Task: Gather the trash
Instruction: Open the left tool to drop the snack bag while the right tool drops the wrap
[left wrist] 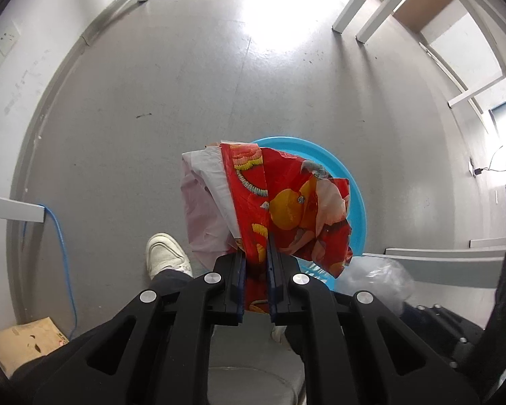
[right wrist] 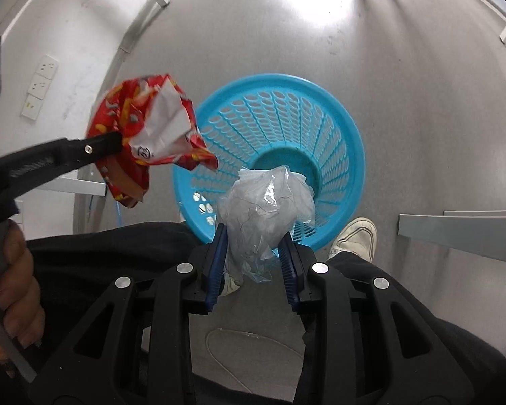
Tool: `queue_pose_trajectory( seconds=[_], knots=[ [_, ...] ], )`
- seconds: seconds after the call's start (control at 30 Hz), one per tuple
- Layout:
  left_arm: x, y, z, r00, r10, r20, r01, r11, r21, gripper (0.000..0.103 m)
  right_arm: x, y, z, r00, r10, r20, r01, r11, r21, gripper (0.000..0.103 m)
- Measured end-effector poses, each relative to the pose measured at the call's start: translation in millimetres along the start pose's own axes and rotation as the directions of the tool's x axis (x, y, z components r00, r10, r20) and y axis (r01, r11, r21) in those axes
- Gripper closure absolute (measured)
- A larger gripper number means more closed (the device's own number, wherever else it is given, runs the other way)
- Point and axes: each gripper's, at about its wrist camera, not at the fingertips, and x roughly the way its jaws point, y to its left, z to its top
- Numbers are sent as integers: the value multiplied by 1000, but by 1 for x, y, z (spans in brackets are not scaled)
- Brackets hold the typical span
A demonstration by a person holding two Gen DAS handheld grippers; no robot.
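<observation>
Grey floor [right wrist: 404, 108] fills most of both views, with white table legs [left wrist: 345, 13] seen at the top of the left wrist frame and a wall with sockets [right wrist: 40, 87] at the left edge of the right wrist frame. At the centre of the right wrist view a blue plastic basket [right wrist: 340, 128] with slotted walls is seen standing on the floor, apparently empty as far as its bottom is shown. Dark trousers and a white shoe [right wrist: 357, 236] of the person are seen just beside it at lower right.

A crumpled red wrapper [left wrist: 286, 202] with a white lining is pinched by the left gripper [left wrist: 256, 270], whose jaws are pressed nearly together on it; in the left wrist view it hangs in front of the basket rim [left wrist: 354, 189], in the right wrist view at the basket's left edge. A wad of clear plastic film [right wrist: 263, 202] is clamped by the right gripper [right wrist: 254, 256], its jaws held partly apart by the bulk, over the near part of the basket.

The carrying step is judged nearly finished, with dropping next. The wrapper should be brought fully over the opening before either grip is released, since light film may cling to the pads.
</observation>
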Motion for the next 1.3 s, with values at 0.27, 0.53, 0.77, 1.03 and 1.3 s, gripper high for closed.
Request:
queue_pose_trajectory(
  seconds=[0.27,0.53,0.77,1.03,1.3],
  knots=[
    [19,-4,7,996,-63,-63,63,998,5,92,15,-1,9,1000,1,-18,-1,1000,6,68],
    [10,-3,2,997,-69,-18,69,998,6,72,15,-1,8,1000,2,-17,-2,1000,7,54],
    [-2,-10,-5,1000,-24,-3,24,1000,20,72,3,13,1,1000,-22,12,22,999,-47,49],
    [-36,0,-24,997,-11,73,11,1000,0,72,-11,8,-1,997,-5,77,7,1000,-23,34],
    [-72,1,-55,987,-44,154,39,999,36,72,-32,8,-11,992,-4,123,7,1000,-20,34]
  ],
)
